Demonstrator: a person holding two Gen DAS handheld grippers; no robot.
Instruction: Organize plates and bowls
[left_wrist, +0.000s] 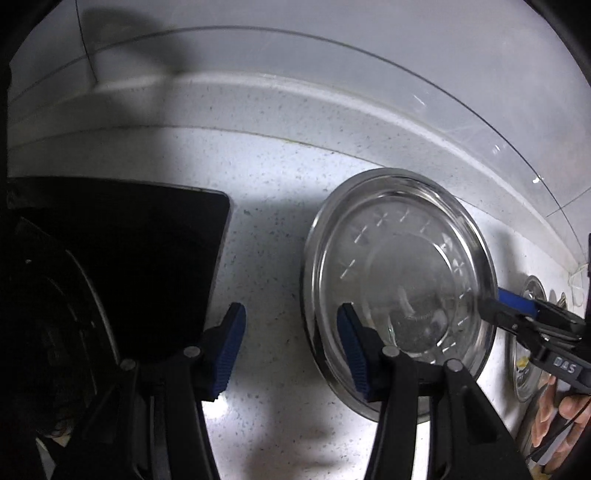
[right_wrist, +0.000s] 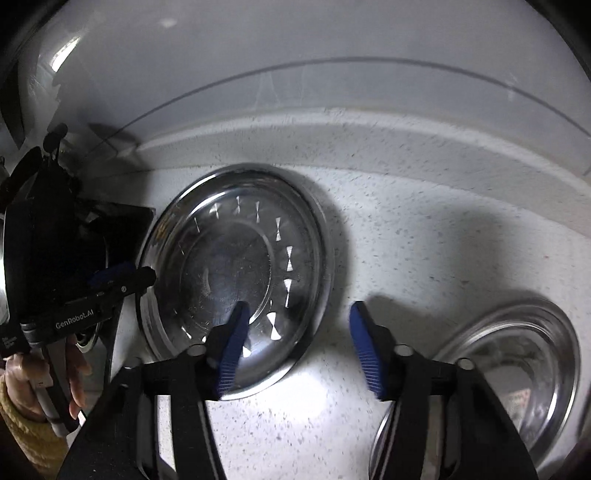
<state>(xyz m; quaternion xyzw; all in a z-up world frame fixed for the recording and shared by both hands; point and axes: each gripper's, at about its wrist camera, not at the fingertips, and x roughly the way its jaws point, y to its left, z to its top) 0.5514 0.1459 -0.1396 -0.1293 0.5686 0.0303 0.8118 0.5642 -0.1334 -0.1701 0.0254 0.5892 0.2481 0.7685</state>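
A round steel plate (left_wrist: 314, 236) lies on the speckled white counter, and a clear glass dish with cut marks (left_wrist: 402, 258) seems to sit in it. My left gripper (left_wrist: 291, 347) is open and straddles the plate's left rim, one blue pad over the dish and the other over bare counter. My right gripper (right_wrist: 299, 345) is also open and straddles the right rim of the same plate (right_wrist: 317, 236). Neither gripper's pads press on the rim. In the opposite views, the right gripper (left_wrist: 511, 306) reaches in at the plate's right edge and the left gripper (right_wrist: 129, 278) at its left.
A black flat slab (left_wrist: 147, 251) lies left of the plate. A steel bowl (right_wrist: 524, 354) stands to the right, with more steel dishes (left_wrist: 532, 295) nearby. A raised ledge and a white wall (left_wrist: 295, 55) close the back. A hand in a yellow sleeve (right_wrist: 22, 413) holds the left gripper.
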